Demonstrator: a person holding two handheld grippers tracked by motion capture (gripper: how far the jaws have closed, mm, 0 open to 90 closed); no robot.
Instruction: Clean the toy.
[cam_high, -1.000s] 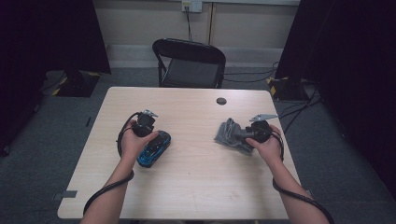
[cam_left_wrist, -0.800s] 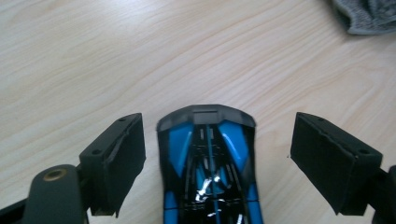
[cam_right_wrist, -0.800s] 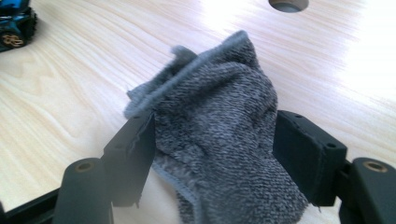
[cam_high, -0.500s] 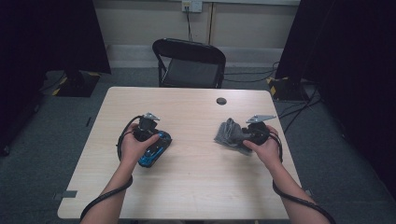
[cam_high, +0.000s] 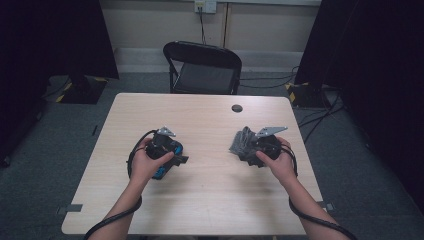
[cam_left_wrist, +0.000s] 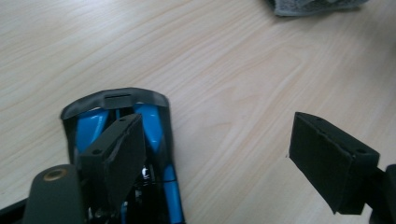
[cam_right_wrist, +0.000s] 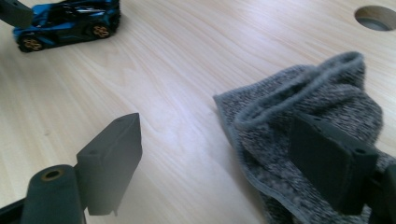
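- Opened the right gripper's (cam_right_wrist: 215, 128) jaws wider just now, bringing the fingers (cam_right_wrist: 112, 158) near their widest and clamped on nothing. Left one above bare wood and the other above the edge of the grey cloth (cam_right_wrist: 299, 93).
- Read as a release: cloth let go and lying free, so the handling of it was probably finished.
- Held the left gripper (cam_left_wrist: 215, 123) wide open too, gripping nothing, with one finger over the blue toy car (cam_left_wrist: 154, 123) and the other over bare table (cam_high: 210, 200). Could not tell whether that finger touched the car.
- Found the cloth crumpled in a loose heap, coarse-knit with a rolled hem, on the table's right half near the round hole (cam_right_wrist: 376, 17).
- Found the car glossy blue and black with gold hubs, on its wheels on the left half, well apart from the cloth.
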